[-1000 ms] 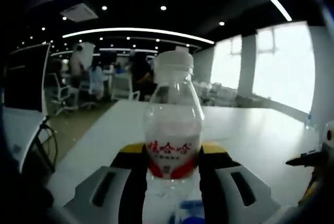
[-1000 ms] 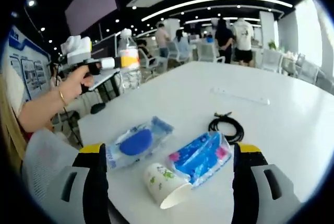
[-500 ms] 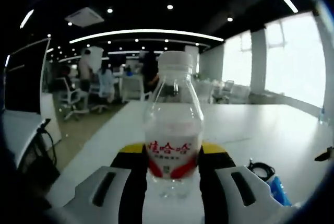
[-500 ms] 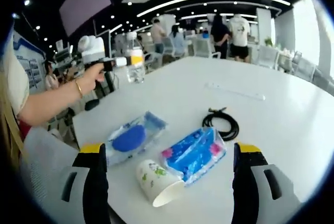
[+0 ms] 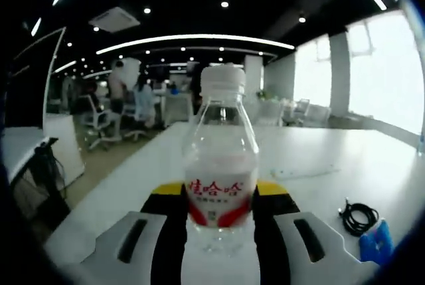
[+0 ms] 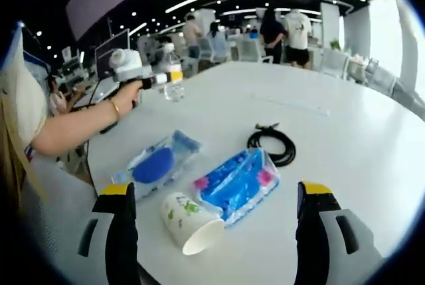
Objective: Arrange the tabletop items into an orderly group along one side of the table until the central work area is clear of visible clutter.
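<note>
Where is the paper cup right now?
In the right gripper view, the paper cup lies on its side on the white table, low between the open jaws, touching the blue tissue pack and just below the clear pouch.

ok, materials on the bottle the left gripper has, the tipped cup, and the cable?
Water bottle: clear, glossy plastic, since the room shows through it; white cap, printed label. Paper cup: likely matte white paper with a small print, lying on its side. Black cable: probably a rubbery, slightly shiny jacket, coiled loosely.
</note>
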Available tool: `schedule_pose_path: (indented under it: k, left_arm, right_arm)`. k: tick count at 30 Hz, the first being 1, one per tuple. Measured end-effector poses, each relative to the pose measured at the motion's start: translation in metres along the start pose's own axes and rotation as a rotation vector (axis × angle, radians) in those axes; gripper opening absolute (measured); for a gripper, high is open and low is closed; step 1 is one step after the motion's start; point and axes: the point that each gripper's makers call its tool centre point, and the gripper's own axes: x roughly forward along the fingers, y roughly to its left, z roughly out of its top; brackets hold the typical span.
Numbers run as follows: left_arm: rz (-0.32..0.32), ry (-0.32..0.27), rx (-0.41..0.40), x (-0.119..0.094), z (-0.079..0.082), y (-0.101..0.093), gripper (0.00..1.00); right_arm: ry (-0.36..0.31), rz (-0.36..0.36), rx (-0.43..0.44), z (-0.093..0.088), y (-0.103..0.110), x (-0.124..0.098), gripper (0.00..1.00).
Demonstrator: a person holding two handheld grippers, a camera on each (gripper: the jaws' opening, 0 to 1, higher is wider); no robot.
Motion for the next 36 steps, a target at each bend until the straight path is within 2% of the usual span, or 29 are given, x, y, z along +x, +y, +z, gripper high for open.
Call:
schedule_pose_path:
  k: [6,12,15,19,22,26,29,32,36]
  left_arm:
    - [0.024,0.008,0.004,0.011,-0.009,0.001,0.35]
    - [0.026,0.020,0.009,0.022,-0.021,0.003,0.36]
    - [0.031,0.032,0.005,0.023,-0.029,0.004,0.36]
    - [0.012,0.020,0.006,0.023,-0.032,0.000,0.36]
    - [0.010,0.012,0.018,0.021,-0.035,-0.003,0.36]
    - [0.014,0.034,0.017,0.022,-0.045,-0.003,0.36]
    - [0.012,0.028,0.027,0.023,-0.044,-0.004,0.36]
    - [0.038,0.055,0.047,0.024,-0.046,-0.002,0.36]
    - [0.062,0.058,0.070,0.022,-0.048,-0.004,0.37]
  right_arm:
    - [0.037,-0.001,0.007,-0.009,-0.003,0.003,1.00]
    - [0.009,0.030,0.088,-0.005,-0.004,0.004,0.99]
    - [0.021,0.023,0.083,-0.007,-0.005,0.005,0.99]
    - [0.046,0.031,0.077,-0.011,-0.003,0.006,0.99]
    - [0.040,0.048,0.109,-0.010,-0.002,0.005,0.99]
    - [0.032,0.044,0.129,-0.009,-0.005,0.003,0.99]
    - [0.033,0.042,0.139,-0.010,-0.006,0.003,0.99]
    - [0.041,0.050,0.153,-0.012,-0.004,0.004,0.99]
    - [0.050,0.051,0.150,-0.013,-0.003,0.004,0.99]
